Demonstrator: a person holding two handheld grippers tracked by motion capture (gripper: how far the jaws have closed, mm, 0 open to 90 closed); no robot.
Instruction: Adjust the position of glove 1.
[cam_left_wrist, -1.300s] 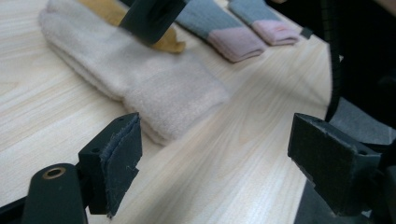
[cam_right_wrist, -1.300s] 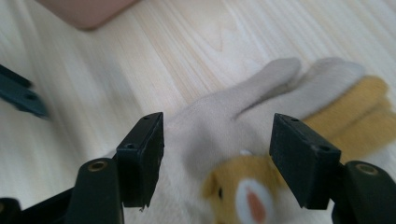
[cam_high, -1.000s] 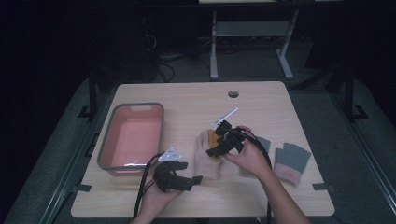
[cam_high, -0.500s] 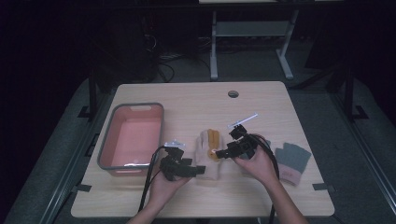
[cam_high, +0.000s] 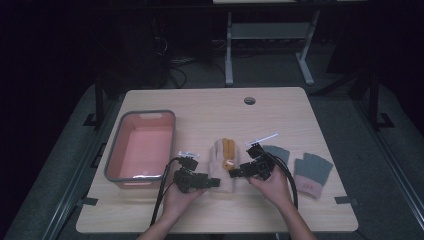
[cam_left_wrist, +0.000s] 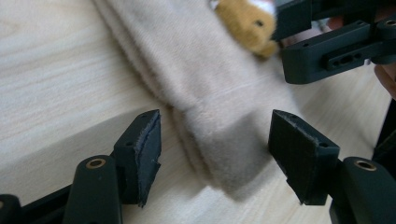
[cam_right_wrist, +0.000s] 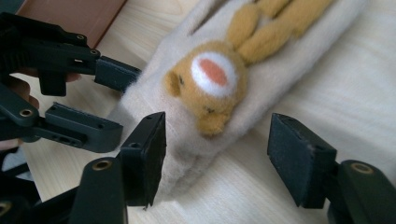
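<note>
A beige plush glove (cam_high: 222, 165) with a bear patch lies flat mid-counter. Left gripper (cam_high: 212, 183) and right gripper (cam_high: 239, 173) straddle its cuff end, jaws closing but unclenched (not yet touching). Pinch the fabric squarely before lifting.

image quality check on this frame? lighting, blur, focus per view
High view: dim, room black beyond the table, beige glove small but readable. Left gripper view: bright, glove cuff soft with blur, jaws crisp. Right gripper view: well lit, bear face fairly sharp, far glove end and left gripper softer.
</note>
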